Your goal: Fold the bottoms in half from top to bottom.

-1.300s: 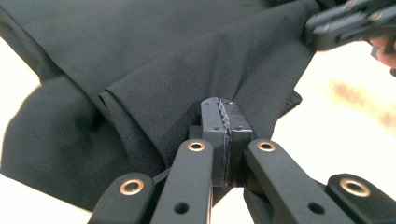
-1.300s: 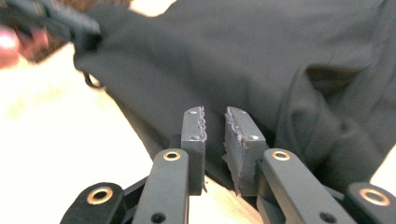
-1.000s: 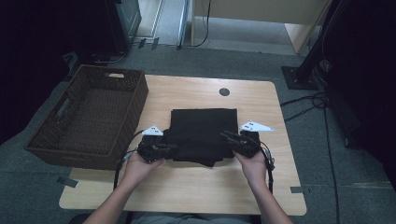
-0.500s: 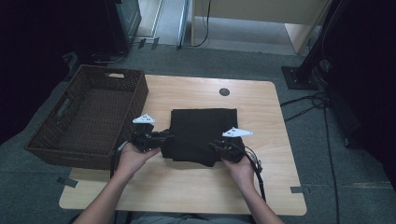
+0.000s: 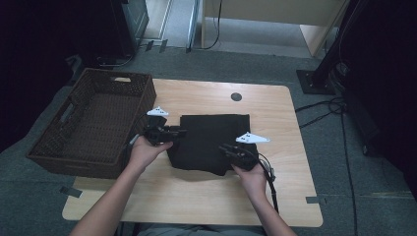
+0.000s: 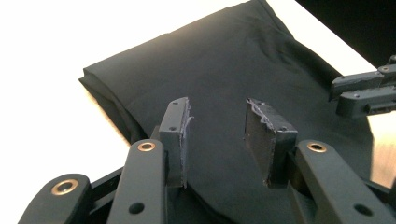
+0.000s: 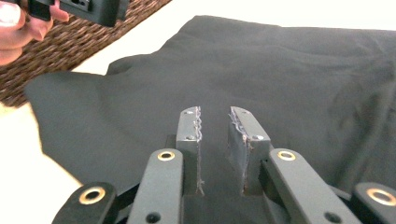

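A folded black cloth (image 5: pixel 211 140) lies in the middle of the wooden table (image 5: pixel 275 123). My left gripper (image 5: pixel 180 132) is at the cloth's left edge. Its jaws have just been opening and stand open in the left gripper view (image 6: pixel 217 105), with nothing between them and the cloth (image 6: pixel 224 65) lying below. My right gripper (image 5: pixel 224 148) is over the cloth's near right part. In the right gripper view (image 7: pixel 215 112) its jaws have just narrowed a little, leaving a small gap over the cloth (image 7: pixel 289 70) with nothing pinched.
A brown wicker basket (image 5: pixel 93 123) sits at the table's left, close to my left hand, with its weave (image 7: pixel 56 51) at the edge of the right gripper view. A small dark round disc (image 5: pixel 236 96) marks the table's far side. Cables trail on the floor to the right.
My left gripper has opened and moved up along the cloth's left edge, away from me. My right gripper has shifted left onto the cloth's near edge. The cloth lies as before.
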`<state>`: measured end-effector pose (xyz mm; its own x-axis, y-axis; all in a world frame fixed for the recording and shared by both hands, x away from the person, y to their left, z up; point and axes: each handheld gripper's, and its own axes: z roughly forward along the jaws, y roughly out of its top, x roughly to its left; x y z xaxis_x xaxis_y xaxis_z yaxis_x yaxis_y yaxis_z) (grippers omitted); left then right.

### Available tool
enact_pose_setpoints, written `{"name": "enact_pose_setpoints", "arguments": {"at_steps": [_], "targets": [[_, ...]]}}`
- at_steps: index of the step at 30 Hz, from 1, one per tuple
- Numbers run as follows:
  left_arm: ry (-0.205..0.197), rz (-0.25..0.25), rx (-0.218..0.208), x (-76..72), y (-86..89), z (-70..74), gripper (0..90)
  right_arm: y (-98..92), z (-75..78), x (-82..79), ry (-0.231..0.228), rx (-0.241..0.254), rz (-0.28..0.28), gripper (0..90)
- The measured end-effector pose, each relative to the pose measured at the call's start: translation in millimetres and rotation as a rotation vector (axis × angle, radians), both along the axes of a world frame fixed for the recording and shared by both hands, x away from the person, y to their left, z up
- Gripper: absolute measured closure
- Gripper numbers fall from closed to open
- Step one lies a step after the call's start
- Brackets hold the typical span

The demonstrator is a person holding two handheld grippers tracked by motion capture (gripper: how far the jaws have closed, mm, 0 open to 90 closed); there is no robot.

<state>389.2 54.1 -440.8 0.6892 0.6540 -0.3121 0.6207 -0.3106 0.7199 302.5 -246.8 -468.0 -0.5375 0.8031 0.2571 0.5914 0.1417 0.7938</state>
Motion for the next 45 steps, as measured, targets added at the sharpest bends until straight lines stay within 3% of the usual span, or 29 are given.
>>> {"name": "enact_pose_setpoints", "arguments": {"at_steps": [7, 12, 18, 23, 25, 28, 36, 45], "targets": [[0.007, -0.018, 0.011, 9.8, -8.4, -8.8, 62.1, 17.3, -14.8, 6.7, 0.015, -0.02, 0.002, 70.0], [-0.026, -0.003, 0.029, 14.1, -12.6, -15.3, 62.5, 25.1, -24.3, 3.0, 0.013, -0.048, 0.012, 64.4], [-0.012, -0.003, 0.052, 25.1, -22.7, -25.7, 61.3, 24.5, -30.3, -2.5, 0.0, -0.054, 0.031, 58.9], [0.001, -0.032, 0.092, 31.8, -39.0, -37.8, 57.2, 18.3, -27.7, 2.1, 0.004, -0.021, 0.012, 56.5], [0.01, -0.04, 0.103, 32.5, -43.7, -42.7, 56.7, 18.7, -28.6, 5.3, 0.022, -0.041, 0.008, 56.6], [0.033, -0.045, 0.108, 33.1, -49.6, -50.7, 56.4, 19.0, -32.0, 6.3, 0.014, -0.062, 0.003, 55.3], [0.049, -0.045, 0.101, 24.3, -51.5, -60.0, 56.9, 12.2, -37.9, 1.9, 0.003, -0.071, 0.005, 55.1], [0.046, -0.018, 0.091, -1.7, -51.1, -61.3, 55.9, 7.7, -38.8, -11.2, -0.012, -0.093, 0.018, 54.7]]}}
